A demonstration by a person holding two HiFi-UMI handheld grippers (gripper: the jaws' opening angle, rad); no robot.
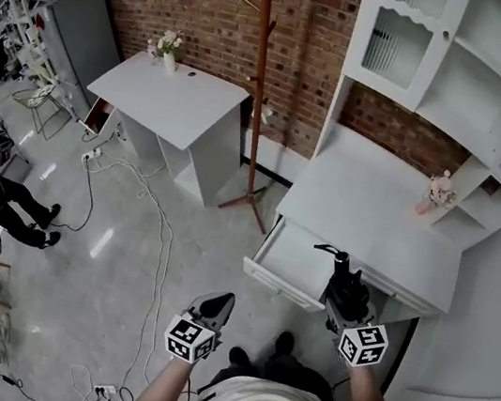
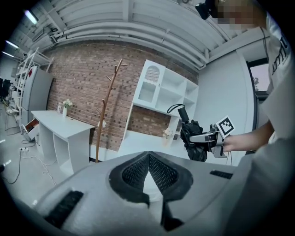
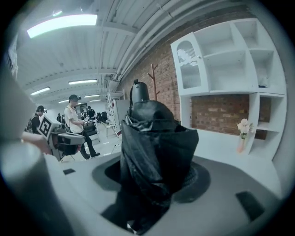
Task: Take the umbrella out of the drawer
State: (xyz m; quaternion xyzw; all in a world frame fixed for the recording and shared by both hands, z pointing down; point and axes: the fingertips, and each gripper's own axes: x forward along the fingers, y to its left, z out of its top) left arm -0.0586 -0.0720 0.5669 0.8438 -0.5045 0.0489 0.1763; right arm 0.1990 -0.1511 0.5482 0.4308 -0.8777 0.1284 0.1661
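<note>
- The umbrella [image 1: 344, 275] is a folded black compact one. It's standing roughly upright in the right tool [image 1: 347, 295], handle and wrist strap [image 1: 326, 248] on top.
- In the right gripper view, the right tool [image 3: 156, 184] is clamped on the bunched fabric of the umbrella [image 3: 154, 147], not on the hard handle.
- From the head view it looks like it's already up out of the drawer [image 1: 279, 283] and sitting over the drawer's right end. The drawer is pulled open under the white desk [image 1: 372, 215], and what I can see of the inside looks bare.
- So I'd say the task is basically at the carry-away stage.
- To do this bit well:
  - Hold the squeeze firm, since loose fabric is squishy and can slide.
  - Lift straight up before swinging it off to the side.
  - Watch that dangling strap near the drawer front and the desk edge.
- The left tool [image 1: 216, 308] is closed with nothing in it, hanging low over the floor and well apart from the drawer. The left gripper view shows its pads [image 2: 159, 173] meeting at the tip.
- It's free to steady the umbrella's bottom end if the grip feels sketchy.
- The vase of flowers [image 1: 439, 190] at the back of the desk is well out of the way.
</note>
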